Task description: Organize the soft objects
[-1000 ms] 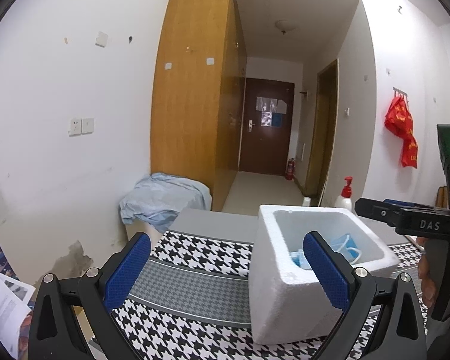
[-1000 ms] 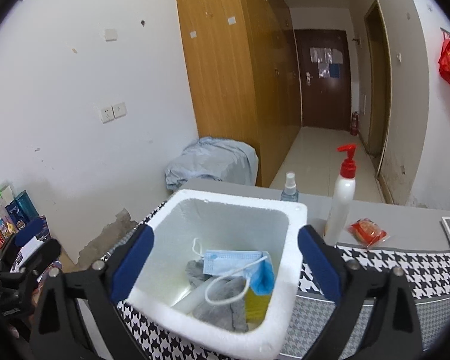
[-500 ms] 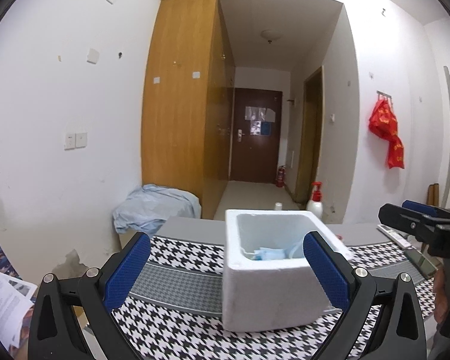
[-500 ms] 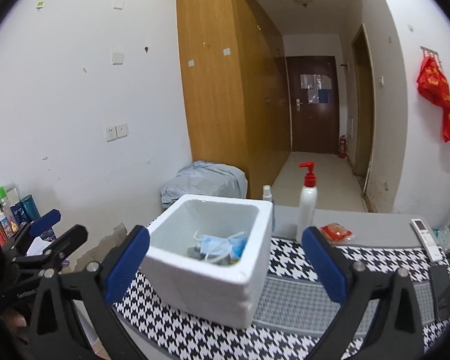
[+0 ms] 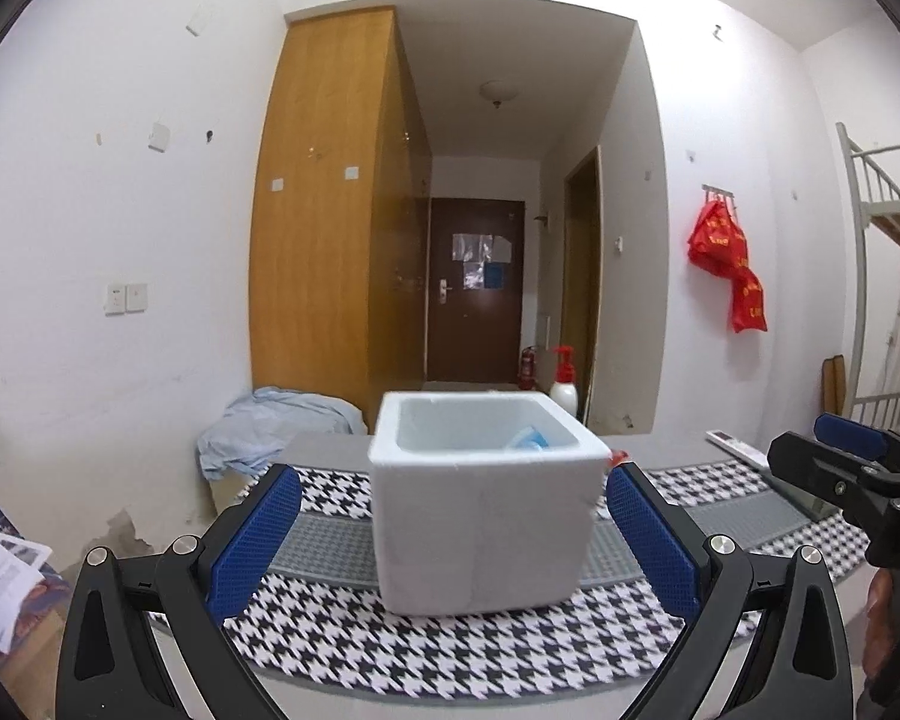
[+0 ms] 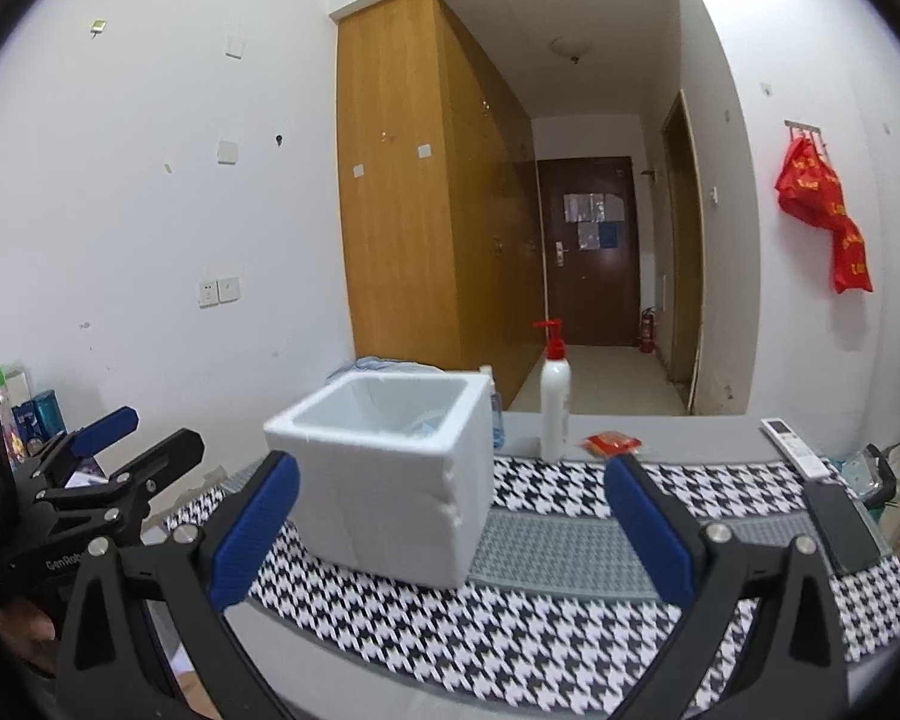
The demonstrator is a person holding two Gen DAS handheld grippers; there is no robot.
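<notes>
A white foam box (image 5: 480, 504) stands on the houndstooth table mat (image 5: 426, 648); it also shows in the right wrist view (image 6: 390, 474). A bit of a blue face mask (image 5: 531, 439) shows over its rim; the rest of its contents are hidden. My left gripper (image 5: 453, 540) is open and empty, held back from the box's near side. My right gripper (image 6: 450, 528) is open and empty, near the box's right front. Each gripper shows at the edge of the other's view: the right gripper (image 5: 852, 468) and the left gripper (image 6: 114, 462).
A white pump bottle with a red top (image 6: 554, 402), a small spray bottle (image 6: 497, 420), a red packet (image 6: 615, 443), a white remote (image 6: 795, 447) and a dark phone (image 6: 840, 522) lie on the table. A blue cloth heap (image 5: 270, 429) sits beyond it. Bottles (image 6: 30, 420) stand far left.
Both grippers have pulled back and lowered away from the foam box, so its inside is mostly out of sight. Both stay open and empty.
</notes>
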